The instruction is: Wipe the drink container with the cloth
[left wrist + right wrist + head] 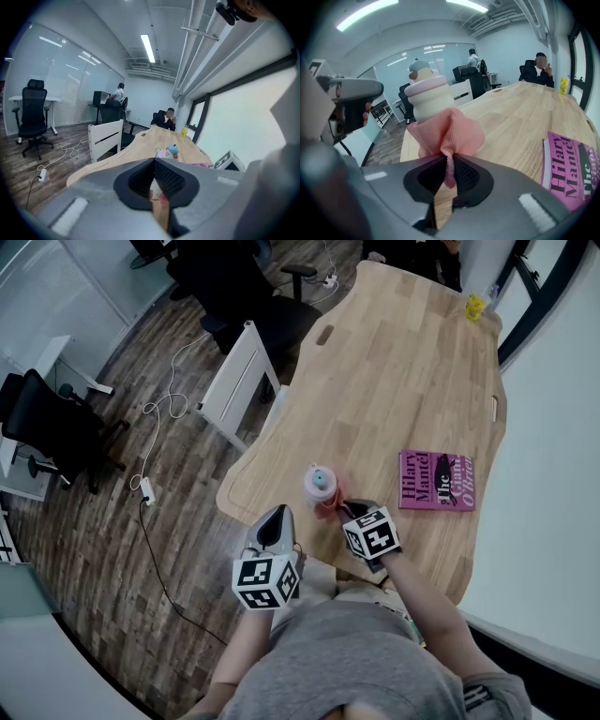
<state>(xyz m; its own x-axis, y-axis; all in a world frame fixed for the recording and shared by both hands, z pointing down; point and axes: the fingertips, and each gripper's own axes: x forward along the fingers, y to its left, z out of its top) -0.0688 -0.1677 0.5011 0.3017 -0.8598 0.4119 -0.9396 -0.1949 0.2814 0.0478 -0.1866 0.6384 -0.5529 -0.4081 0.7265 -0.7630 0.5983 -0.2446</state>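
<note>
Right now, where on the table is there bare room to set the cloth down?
The table is bare from the drink container and book to the yellow object at the far end. It is crowded at the near edge: container, cloth, left gripper, right gripper.

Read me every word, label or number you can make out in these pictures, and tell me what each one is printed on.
"Hilary Mantel": pale letters on the magenta paperback book lying flat on the light wooden table.
"The Giant O'Brien": dark letters on the same cover, as best it reads; its smaller print is too blurred.
Small yellow object at the table's far end: any print is too small to read.
Pink and white drink bottle: no lettering visible.
</note>
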